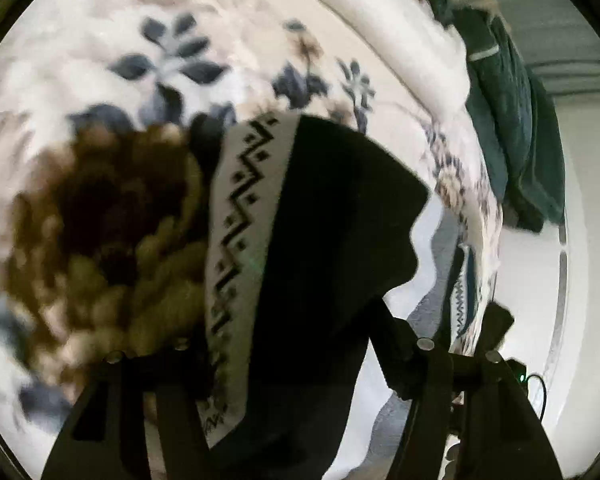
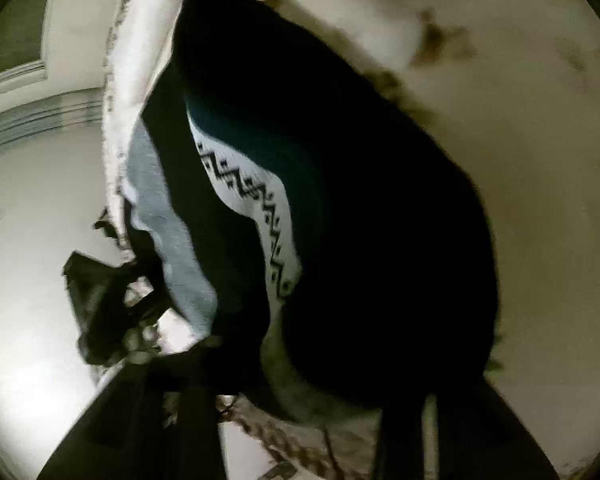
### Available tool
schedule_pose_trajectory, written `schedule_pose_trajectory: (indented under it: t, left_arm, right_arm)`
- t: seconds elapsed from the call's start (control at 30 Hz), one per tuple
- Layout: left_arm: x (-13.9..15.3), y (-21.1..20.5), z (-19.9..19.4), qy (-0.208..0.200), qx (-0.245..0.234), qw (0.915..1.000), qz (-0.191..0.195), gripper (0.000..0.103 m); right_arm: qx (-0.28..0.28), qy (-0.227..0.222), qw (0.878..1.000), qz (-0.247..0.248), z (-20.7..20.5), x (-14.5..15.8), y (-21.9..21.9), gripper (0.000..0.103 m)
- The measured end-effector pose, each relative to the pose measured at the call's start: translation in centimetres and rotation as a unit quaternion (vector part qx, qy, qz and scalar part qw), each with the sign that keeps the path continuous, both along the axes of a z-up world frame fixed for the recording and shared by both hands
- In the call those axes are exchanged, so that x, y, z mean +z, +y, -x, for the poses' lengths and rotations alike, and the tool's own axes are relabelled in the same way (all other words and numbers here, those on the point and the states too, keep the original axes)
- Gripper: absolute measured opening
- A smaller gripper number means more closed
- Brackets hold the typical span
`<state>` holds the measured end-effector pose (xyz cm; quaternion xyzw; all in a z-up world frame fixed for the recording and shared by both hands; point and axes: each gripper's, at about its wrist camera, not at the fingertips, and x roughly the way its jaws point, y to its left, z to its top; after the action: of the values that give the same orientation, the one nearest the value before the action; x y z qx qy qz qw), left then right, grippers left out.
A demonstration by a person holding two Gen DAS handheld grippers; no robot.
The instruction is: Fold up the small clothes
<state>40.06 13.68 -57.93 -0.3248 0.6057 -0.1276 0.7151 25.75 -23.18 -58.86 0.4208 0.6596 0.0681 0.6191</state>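
Note:
A small dark garment (image 1: 324, 240) with a white zigzag-patterned band (image 1: 244, 232) hangs between both grippers above a floral bed cover (image 1: 204, 40). My left gripper (image 1: 296, 360) is shut on one edge of it; cloth drapes over the fingers. In the right wrist view the same garment (image 2: 380, 208) fills the middle, with its patterned band (image 2: 256, 200) and a grey lining (image 2: 172, 240). My right gripper (image 2: 320, 392) is shut on it, with the fingertips hidden under the cloth. The left gripper (image 2: 112, 300) shows beyond the garment.
A dark green garment (image 1: 512, 136) lies on the bed's far edge at the right. The bed cover (image 2: 500, 80) has a large brown flower print (image 1: 100, 240). A pale floor (image 2: 28, 260) lies beyond the bed's edge.

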Motion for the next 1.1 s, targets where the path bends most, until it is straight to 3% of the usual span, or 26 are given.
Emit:
schedule_pose_trajectory:
  t: [0.13,0.23,0.33,0.43,0.5,0.53,0.57,0.6,0.7,0.73,0.8,0.83,0.97,1.1]
  left_arm:
    - [3.4,1.8,4.8,-0.030,0.051,0.9969,-0.052,0.060]
    - [4.1,3.2,10.3,-0.016,0.069,0.9852,-0.156,0.060]
    - [1.4,2.1,14.4,0.023,0.061,0.9696,-0.236,0.060]
    - [-2.8,1.1,16.8,0.061,0.049,0.9653,-0.249,0.060]
    - [-3.6,0.3,17.5,0.029,0.049,0.9635,-0.261,0.071]
    - [-3.8,0.0,17.4,0.021,0.050,0.9630,-0.264,0.081]
    - [-4.2,-0.3,17.6,0.016,0.049,0.9640,-0.261,0.100]
    - [-4.7,-1.0,17.1,0.010,0.041,0.9668,-0.252,0.103]
    - [-5.5,-3.0,15.9,0.029,0.034,0.9523,-0.302,0.103]
    - [-5.6,-3.4,15.6,0.034,0.039,0.9500,-0.308,0.103]
    - [-5.7,-3.7,15.1,0.043,0.049,0.9497,-0.306,0.103]
    - [-5.6,-3.8,14.9,0.044,0.051,0.9505,-0.303,0.103]
    - [-4.4,-2.0,15.0,0.053,0.051,0.9553,-0.286,0.103]
    - [-1.4,0.3,14.4,0.053,0.084,0.9540,-0.283,0.103]
  right_arm:
    - [-0.001,-0.001,0.997,0.072,2.4,2.1,-3.5,0.061]
    - [-0.001,0.015,0.992,0.123,3.3,3.0,-6.1,0.061]
    - [0.000,0.004,0.994,0.109,1.5,4.4,-6.8,0.061]
    - [0.011,-0.028,0.996,0.083,-2.5,5.2,-6.7,0.063]
    - [0.038,-0.057,0.995,0.075,-6.4,5.4,-4.4,0.072]
    - [0.058,-0.072,0.992,0.082,-8.8,5.1,-3.6,0.072]
    - [0.072,-0.085,0.989,0.096,-11.1,4.8,-2.6,0.072]
    - [0.088,-0.094,0.986,0.103,-13.1,4.7,-1.2,0.072]
    - [0.128,-0.093,0.981,0.111,-17.5,2.7,0.7,0.072]
    - [0.137,-0.093,0.982,0.092,-18.2,2.2,1.0,0.070]
    - [0.142,-0.103,0.980,0.092,-19.3,2.4,1.5,0.016]
    - [0.144,-0.114,0.978,0.101,-19.7,3.0,1.7,0.009]
    - [0.102,-0.168,0.971,0.139,-20.2,6.8,0.1,0.008]
    - [0.128,-0.095,0.981,0.115,-21.8,3.9,-0.2,0.011]
